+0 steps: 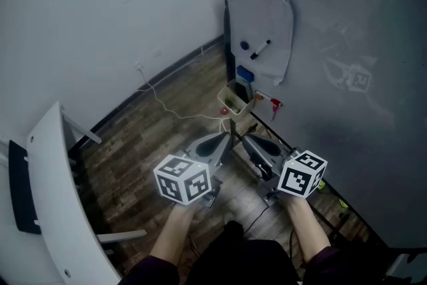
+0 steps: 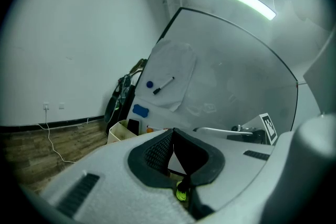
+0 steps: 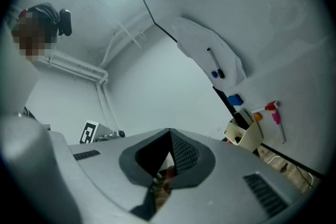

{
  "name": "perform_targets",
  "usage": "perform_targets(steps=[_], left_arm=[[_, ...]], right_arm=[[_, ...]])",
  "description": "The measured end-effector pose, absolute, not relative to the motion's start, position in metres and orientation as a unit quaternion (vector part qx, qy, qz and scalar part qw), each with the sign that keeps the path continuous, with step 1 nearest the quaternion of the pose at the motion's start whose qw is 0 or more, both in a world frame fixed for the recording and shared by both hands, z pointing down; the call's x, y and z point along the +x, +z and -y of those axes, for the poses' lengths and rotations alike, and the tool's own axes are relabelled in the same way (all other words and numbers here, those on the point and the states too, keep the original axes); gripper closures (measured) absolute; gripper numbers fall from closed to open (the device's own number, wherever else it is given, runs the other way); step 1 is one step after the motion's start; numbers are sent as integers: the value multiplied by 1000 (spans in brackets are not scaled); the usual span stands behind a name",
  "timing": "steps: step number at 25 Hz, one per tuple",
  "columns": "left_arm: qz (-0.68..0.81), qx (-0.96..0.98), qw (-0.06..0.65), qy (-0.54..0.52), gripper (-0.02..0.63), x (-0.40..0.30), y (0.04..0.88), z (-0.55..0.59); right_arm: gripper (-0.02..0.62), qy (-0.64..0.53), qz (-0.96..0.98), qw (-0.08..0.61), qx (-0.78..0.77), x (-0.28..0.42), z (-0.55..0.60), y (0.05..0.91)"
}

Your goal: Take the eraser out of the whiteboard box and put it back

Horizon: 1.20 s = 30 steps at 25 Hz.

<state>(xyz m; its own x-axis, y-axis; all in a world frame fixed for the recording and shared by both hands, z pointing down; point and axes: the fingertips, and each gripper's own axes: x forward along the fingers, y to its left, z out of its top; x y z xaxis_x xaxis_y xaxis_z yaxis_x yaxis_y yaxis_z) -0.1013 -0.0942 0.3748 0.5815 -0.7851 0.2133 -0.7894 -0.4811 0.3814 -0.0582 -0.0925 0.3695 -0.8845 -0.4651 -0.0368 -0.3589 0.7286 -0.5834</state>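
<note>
The left gripper (image 1: 225,138) has its jaws pressed together with nothing between them. The right gripper (image 1: 248,140), close beside it, is also closed and empty, its padded tips meeting at a point. Both point roughly level, side by side.

Straight ahead of the two tips, and not yet within reach, a small cream box (image 1: 235,103) hangs at the bottom edge of a whiteboard (image 1: 333,43). A dark slab (image 2: 132,126) stands upright inside the box and is probably the eraser. A blue block (image 1: 245,73) sits on the board just above the box, so I cannot say for certain which of the two is the eraser.

Beyond and above the box, a sheet of paper (image 1: 263,23) is fixed to the board, with a black marker (image 1: 260,50) and a round blue magnet (image 1: 244,47) on it. A red-tipped item (image 1: 273,103) sits just to the right of the box.

As far as the pictures show, the task has not begun. Neither gripper touches the box or anything in it. Still to do are reaching the box, opening a gripper, lifting the eraser out, and putting it back.
</note>
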Motion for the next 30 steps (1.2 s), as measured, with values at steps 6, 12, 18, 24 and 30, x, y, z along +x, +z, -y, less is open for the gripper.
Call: perform_targets(steps=[6,12,18,24,30], left_arm=[[441,868,229,7,600,-105,378,116],[430,873,232,10,600,-109,382,132],[428,873,234,12,600,-115,387,153],[422,875,238,15,600,-114,395,180],[416,876,245,18,600,-112,405,205]], right_arm=[[592,-292,-921,91,-241,-62,113,371],[592,-291,-917,96,-256,-63,129,373],[592,-294,-913,99,-264,-65,149,378],[592,-295,-911,98,-271,-64,176,385],[592,-300,-908,101,-275,-65,206,392]])
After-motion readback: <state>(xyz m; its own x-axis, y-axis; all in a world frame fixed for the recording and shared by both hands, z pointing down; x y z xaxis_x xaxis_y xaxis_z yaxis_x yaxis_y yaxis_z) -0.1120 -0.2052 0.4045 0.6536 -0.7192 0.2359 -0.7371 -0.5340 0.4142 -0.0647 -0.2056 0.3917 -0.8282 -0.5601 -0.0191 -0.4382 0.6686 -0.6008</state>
